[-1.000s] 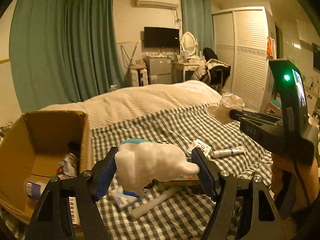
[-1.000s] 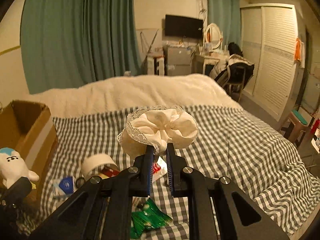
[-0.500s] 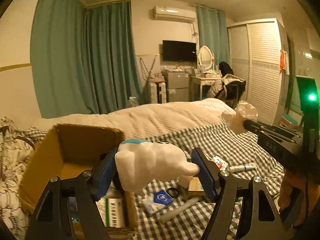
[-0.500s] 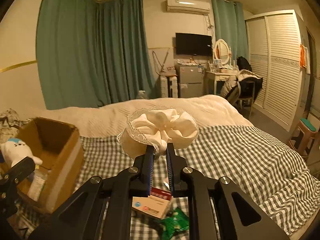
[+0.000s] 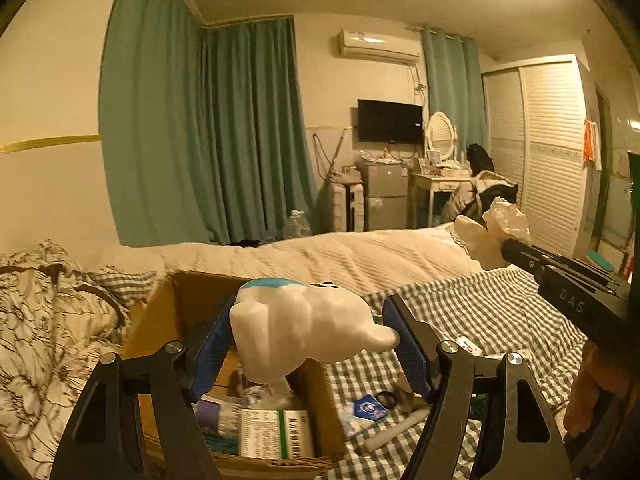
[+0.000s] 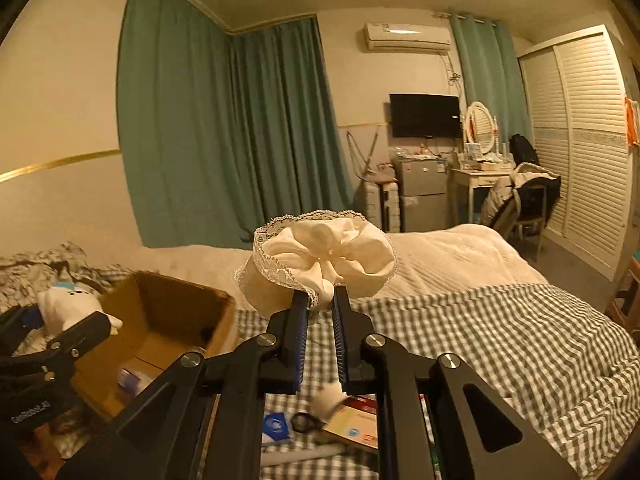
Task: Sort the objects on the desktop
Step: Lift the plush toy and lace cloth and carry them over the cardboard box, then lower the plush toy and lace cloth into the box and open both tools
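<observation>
My left gripper is shut on a white soft toy with a teal cap, held above the open cardboard box. The same toy shows at the left of the right wrist view, beside the box. My right gripper is shut on a cream lace-edged scrunchie, held up over the checked bedspread. The scrunchie also shows at the right of the left wrist view.
Boxes and packets fill the cardboard box. On the checked spread lie a blue packet, a black ring, a flat book-like box and a white tube. A patterned pillow lies left.
Both grippers have risen and swung left with their loads. The cardboard box has come under the toy, and more of the room's walls and ceiling shows.
</observation>
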A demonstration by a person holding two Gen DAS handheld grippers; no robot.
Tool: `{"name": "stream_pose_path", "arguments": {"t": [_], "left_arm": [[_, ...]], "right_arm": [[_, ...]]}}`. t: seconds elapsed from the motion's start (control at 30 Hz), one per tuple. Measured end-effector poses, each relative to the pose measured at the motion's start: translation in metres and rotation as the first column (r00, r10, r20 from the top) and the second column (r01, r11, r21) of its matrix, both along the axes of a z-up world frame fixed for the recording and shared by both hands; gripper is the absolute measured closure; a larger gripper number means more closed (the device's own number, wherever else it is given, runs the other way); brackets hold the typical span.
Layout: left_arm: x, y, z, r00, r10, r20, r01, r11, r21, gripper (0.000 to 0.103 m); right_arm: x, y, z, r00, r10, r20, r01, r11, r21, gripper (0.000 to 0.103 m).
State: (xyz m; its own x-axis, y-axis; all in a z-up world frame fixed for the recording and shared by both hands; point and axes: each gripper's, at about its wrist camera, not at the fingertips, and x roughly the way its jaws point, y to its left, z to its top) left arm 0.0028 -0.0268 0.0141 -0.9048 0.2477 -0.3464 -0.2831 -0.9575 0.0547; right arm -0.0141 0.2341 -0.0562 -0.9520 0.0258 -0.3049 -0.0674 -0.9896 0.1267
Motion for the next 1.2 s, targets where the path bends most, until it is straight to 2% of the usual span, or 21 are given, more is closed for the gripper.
{"name": "stream_pose_path", "arguments": {"t": [0.27, 0.6, 0.8, 1.2], "left_arm": [[-0.003, -0.032, 0.014, 0.997, 0.076, -0.032, -0.076, 0.997, 0.012, 0.027], [-0.010, -0.060, 0.019, 0.986, 0.155, -0.058, -0.155, 0.988, 0.012, 0.027], [-0.023, -0.072, 0.014, 0.982, 0.184, -0.038, -0.184, 0.983, 0.011, 0.027], [-0.068, -0.088, -0.025, 0.966, 0.253, 0.061, -0.252, 0.967, -0.026, 0.027]], "right_arm": [[0.000, -0.029, 0.019, 0.998, 0.056, -0.043, -0.057, 0.998, -0.021, 0.092], [-0.014, -0.064, 0.026, 0.991, 0.126, -0.047, -0.128, 0.990, -0.062, 0.092], [-0.029, -0.087, 0.010, 0.983, 0.182, -0.026, -0.184, 0.978, -0.099, 0.092], [-0.066, -0.122, -0.042, 0.954, 0.286, 0.087, -0.283, 0.958, -0.047, 0.092]]}}
